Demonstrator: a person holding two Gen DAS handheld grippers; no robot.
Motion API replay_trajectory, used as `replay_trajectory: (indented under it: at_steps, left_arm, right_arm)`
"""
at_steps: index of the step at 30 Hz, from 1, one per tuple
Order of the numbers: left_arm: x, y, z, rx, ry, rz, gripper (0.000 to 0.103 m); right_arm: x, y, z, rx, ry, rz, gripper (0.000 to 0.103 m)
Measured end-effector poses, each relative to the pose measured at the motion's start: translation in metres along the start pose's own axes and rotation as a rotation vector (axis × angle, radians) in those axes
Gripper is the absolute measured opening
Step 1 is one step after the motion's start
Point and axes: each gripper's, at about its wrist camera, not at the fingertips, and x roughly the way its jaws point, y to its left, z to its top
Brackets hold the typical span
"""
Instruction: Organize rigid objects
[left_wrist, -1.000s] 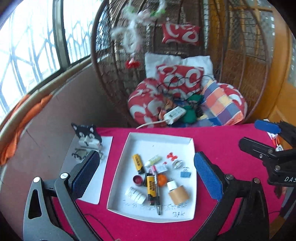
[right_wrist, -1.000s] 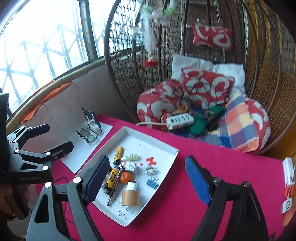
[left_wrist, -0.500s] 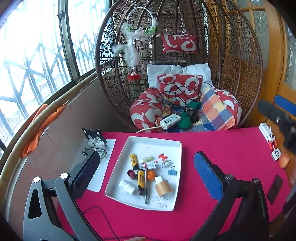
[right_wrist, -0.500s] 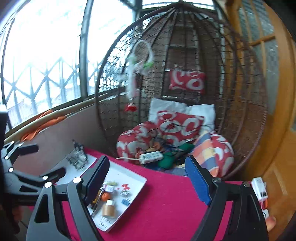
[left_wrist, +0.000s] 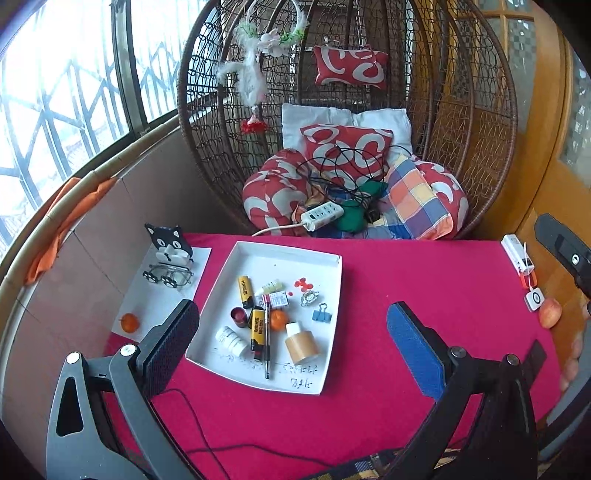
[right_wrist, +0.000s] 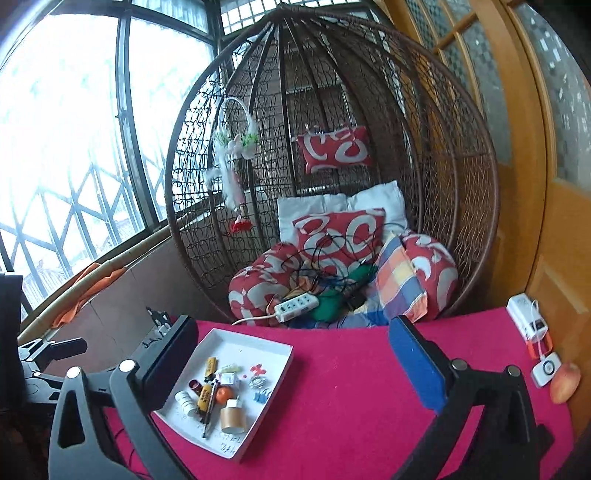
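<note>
Hand-held gripper (left_wrist: 291, 350) farther from tray (left_wrist: 236, 254)

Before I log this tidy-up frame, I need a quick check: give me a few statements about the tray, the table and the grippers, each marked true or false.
1. The white tray sits on a red cloth. True.
2. The blue binder clip lies outside the tray. False: it lies inside it.
3. The left gripper holds the pen. False: its jaws are open and empty, and the pen lies in the tray.
4. An orange ball rests on white paper beside the tray. True.
5. The right gripper is clamped on a bottle. False: its jaws are opening with nothing between them.
</note>
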Motion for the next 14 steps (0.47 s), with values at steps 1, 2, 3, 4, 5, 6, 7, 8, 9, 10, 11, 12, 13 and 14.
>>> replay_trajectory:
  at_steps: [1, 2, 3, 4, 5, 6, 7, 8, 9, 10, 11, 12, 13, 14]
  left_arm:
    - [0.002, 0.001, 0.0, -0.004, 0.006, -0.001, 0.103]
    - [0.004, 0.002, -0.001, -0.01, 0.014, -0.004, 0.103]
    - [0.005, 0.003, -0.001, -0.013, 0.018, -0.006, 0.103]
    - [0.006, 0.005, -0.001, -0.016, 0.022, -0.006, 0.103]
    - [0.007, 0.005, -0.001, -0.019, 0.023, -0.005, 0.103]
    - [0.008, 0.006, 0.0, -0.021, 0.025, -0.005, 0.103]
    - [0.009, 0.007, 0.0, -0.024, 0.027, -0.006, 0.103]
    - [0.01, 0.008, 0.0, -0.025, 0.028, -0.006, 0.103]
    - [0.01, 0.009, -0.001, -0.027, 0.031, -0.008, 0.103]
    - [0.011, 0.009, -0.001, -0.029, 0.033, -0.011, 0.103]
    - [0.012, 0.01, -0.001, -0.032, 0.035, -0.012, 0.103]
    - [0.013, 0.01, -0.001, -0.033, 0.036, -0.016, 0.103]
    - [0.013, 0.011, -0.001, -0.033, 0.037, -0.018, 0.103]
    - [0.013, 0.011, -0.002, -0.032, 0.037, -0.014, 0.103]
  right_arm:
    - [0.0, 0.002, -0.001, -0.007, -0.002, 0.004, 0.103]
    - [0.0, 0.003, -0.001, -0.011, -0.003, 0.005, 0.103]
    - [0.001, 0.004, -0.001, -0.013, 0.0, 0.012, 0.103]
    - [0.002, 0.005, -0.001, -0.012, 0.005, 0.018, 0.103]
    - [0.003, 0.004, -0.003, -0.01, 0.009, 0.016, 0.103]
    - [0.005, 0.005, -0.004, -0.01, 0.019, 0.015, 0.103]
    - [0.007, 0.006, -0.005, -0.011, 0.028, 0.013, 0.103]
    - [0.009, 0.006, -0.005, -0.011, 0.035, 0.013, 0.103]
    - [0.01, 0.006, -0.005, -0.01, 0.039, 0.013, 0.103]
    - [0.012, 0.007, -0.006, -0.011, 0.045, 0.014, 0.103]
    - [0.014, 0.008, -0.006, -0.015, 0.049, 0.013, 0.103]
    - [0.015, 0.009, -0.006, -0.019, 0.053, 0.012, 0.103]
    - [0.015, 0.01, -0.008, -0.023, 0.057, 0.011, 0.103]
    - [0.017, 0.011, -0.008, -0.024, 0.061, 0.011, 0.103]
